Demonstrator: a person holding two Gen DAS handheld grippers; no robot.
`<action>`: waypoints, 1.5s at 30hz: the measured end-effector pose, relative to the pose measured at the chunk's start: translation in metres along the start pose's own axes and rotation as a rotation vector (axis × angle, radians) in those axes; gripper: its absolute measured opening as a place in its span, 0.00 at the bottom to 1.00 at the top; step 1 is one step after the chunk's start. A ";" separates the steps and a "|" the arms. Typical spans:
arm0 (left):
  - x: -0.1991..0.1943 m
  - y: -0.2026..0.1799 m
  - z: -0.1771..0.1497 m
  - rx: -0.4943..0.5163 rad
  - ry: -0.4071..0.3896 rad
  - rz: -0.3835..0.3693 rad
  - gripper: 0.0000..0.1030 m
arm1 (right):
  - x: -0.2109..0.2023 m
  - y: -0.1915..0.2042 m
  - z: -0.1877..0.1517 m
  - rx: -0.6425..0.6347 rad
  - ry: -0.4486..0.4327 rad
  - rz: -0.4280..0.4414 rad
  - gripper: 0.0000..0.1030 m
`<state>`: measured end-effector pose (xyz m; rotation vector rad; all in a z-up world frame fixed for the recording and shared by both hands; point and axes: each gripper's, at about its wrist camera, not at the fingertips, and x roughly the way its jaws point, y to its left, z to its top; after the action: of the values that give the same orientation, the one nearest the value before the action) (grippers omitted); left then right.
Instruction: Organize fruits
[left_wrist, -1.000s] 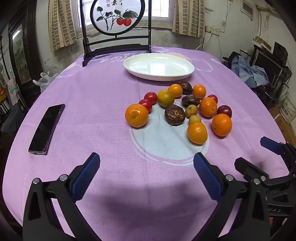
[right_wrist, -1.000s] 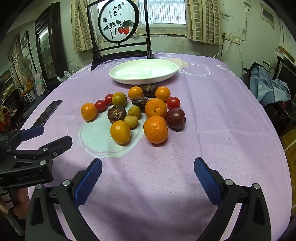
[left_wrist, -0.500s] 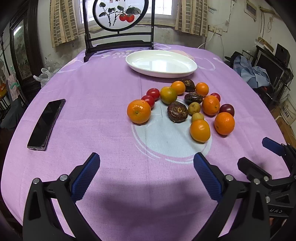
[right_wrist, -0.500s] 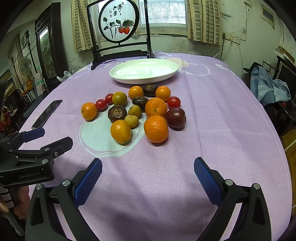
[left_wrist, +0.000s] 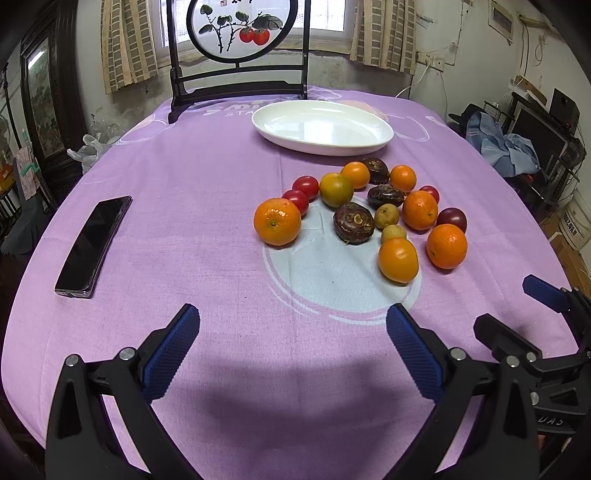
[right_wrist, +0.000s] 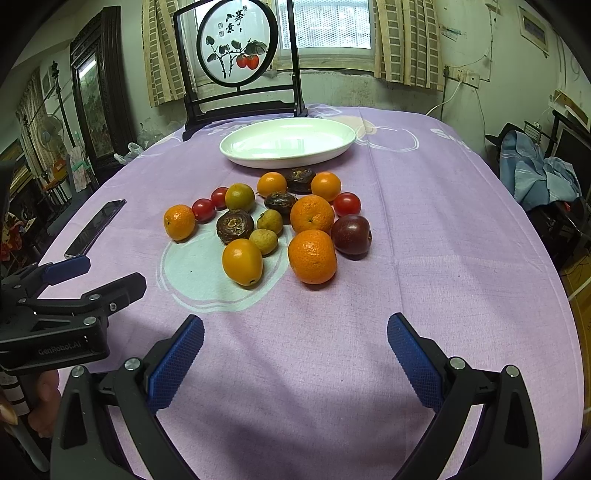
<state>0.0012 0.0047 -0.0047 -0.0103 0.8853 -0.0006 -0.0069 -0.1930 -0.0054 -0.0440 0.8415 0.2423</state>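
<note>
Several fruits lie clustered on the purple tablecloth: oranges, red tomatoes, dark brown wrinkled fruits, small yellow-green ones and a dark plum. Behind them rests a white oval plate with nothing on it. My left gripper is open, hovering short of the fruits with nothing between its fingers. My right gripper is open too, near the front of the cluster. Each gripper shows in the other's view: right gripper, left gripper.
A black phone lies at the table's left. A dark wooden stand with a round painted panel rises behind the plate. Furniture and blue cloth crowd the room at the right. A hand holds the left gripper's handle.
The left wrist view has tilted down and drawn back slightly, so the fruits sit lower in it. The right gripper has hardly moved. Both stay open.
</note>
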 end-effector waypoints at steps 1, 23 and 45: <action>0.000 0.000 0.000 -0.001 -0.001 -0.001 0.96 | 0.000 0.000 0.000 0.000 0.000 0.000 0.97; -0.001 -0.002 -0.004 0.000 0.004 0.001 0.96 | 0.003 0.001 -0.002 -0.001 0.006 0.002 0.97; 0.000 -0.003 -0.004 0.000 0.007 0.000 0.96 | 0.004 0.003 -0.001 0.001 0.010 0.002 0.97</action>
<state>-0.0016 0.0019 -0.0071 -0.0106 0.8928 0.0000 -0.0058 -0.1895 -0.0087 -0.0437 0.8519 0.2440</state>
